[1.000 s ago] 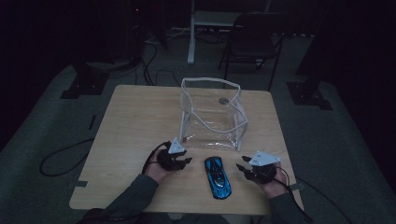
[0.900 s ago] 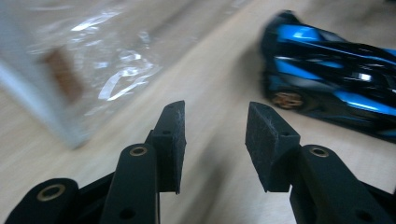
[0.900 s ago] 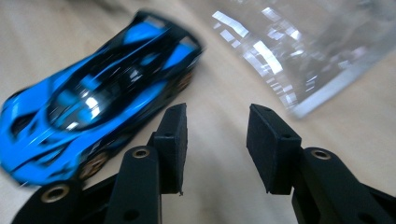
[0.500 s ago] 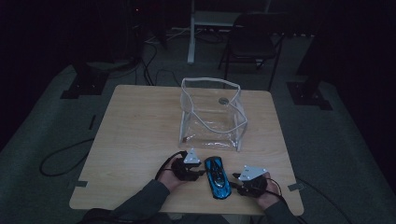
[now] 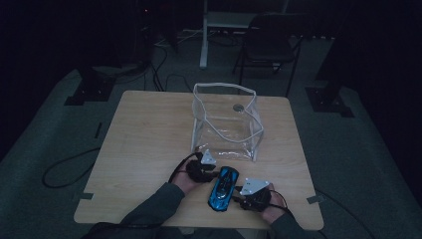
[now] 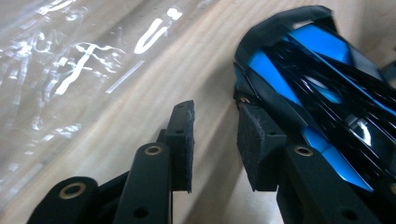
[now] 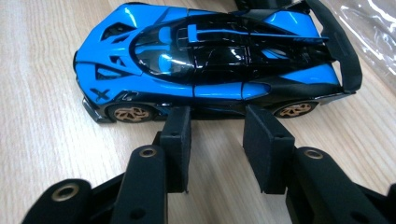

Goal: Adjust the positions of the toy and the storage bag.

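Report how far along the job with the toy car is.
Done: both grippers have reached the car, left gripper at its rear, right gripper at its side. In hand: fingers flank it with gaps, no grip. Left: grasp it; the clear bag stands apart.

clear plastic bag (image 5: 225, 124), wooden table (image 5: 144, 139), chair (image 5: 271, 42)

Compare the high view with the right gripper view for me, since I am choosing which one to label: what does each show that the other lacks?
High view alone: the whole table, both hands, a chair. Right gripper view alone: the gold wheels and the right gripper jaws apart, beside the toy car's side. Shared: the blue toy car and the clear bag.
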`<act>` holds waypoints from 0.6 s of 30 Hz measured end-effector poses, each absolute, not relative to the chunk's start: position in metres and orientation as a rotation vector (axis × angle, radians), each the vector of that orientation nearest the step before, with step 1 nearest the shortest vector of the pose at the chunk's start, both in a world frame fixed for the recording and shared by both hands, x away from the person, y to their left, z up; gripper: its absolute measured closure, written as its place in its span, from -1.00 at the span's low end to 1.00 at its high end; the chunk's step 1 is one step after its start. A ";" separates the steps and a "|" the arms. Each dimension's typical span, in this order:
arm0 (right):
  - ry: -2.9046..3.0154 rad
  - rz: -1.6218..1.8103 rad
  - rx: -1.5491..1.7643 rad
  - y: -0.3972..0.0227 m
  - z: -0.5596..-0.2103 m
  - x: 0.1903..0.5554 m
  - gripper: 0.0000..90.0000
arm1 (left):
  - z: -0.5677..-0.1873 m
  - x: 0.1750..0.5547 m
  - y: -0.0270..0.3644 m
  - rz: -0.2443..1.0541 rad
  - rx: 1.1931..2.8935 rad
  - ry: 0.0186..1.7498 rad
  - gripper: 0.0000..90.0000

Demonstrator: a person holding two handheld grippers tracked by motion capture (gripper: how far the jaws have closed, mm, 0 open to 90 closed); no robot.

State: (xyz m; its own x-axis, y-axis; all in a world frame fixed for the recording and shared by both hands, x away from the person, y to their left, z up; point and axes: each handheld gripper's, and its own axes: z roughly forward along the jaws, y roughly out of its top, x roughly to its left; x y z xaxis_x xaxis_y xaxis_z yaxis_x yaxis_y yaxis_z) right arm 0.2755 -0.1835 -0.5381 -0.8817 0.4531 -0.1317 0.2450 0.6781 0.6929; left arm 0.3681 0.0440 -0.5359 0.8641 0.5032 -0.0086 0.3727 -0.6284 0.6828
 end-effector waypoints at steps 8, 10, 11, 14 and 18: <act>2.585 1.028 0.600 -0.181 -0.539 0.276 0.32 | -0.536 0.377 0.038 0.243 2.319 0.647 0.50; 2.578 1.046 0.605 -0.180 -0.538 0.276 0.29 | -0.536 0.378 0.035 0.234 2.310 0.656 0.52; 2.575 1.071 0.589 -0.179 -0.537 0.276 0.28 | -0.536 0.379 0.033 0.221 2.304 0.652 0.52; 2.535 1.159 0.578 -0.170 -0.528 0.277 0.21 | -0.537 0.382 0.029 0.219 2.302 0.643 0.54; 2.494 1.190 0.568 -0.160 -0.523 0.282 0.22 | -0.537 0.385 0.034 0.206 2.292 0.652 0.33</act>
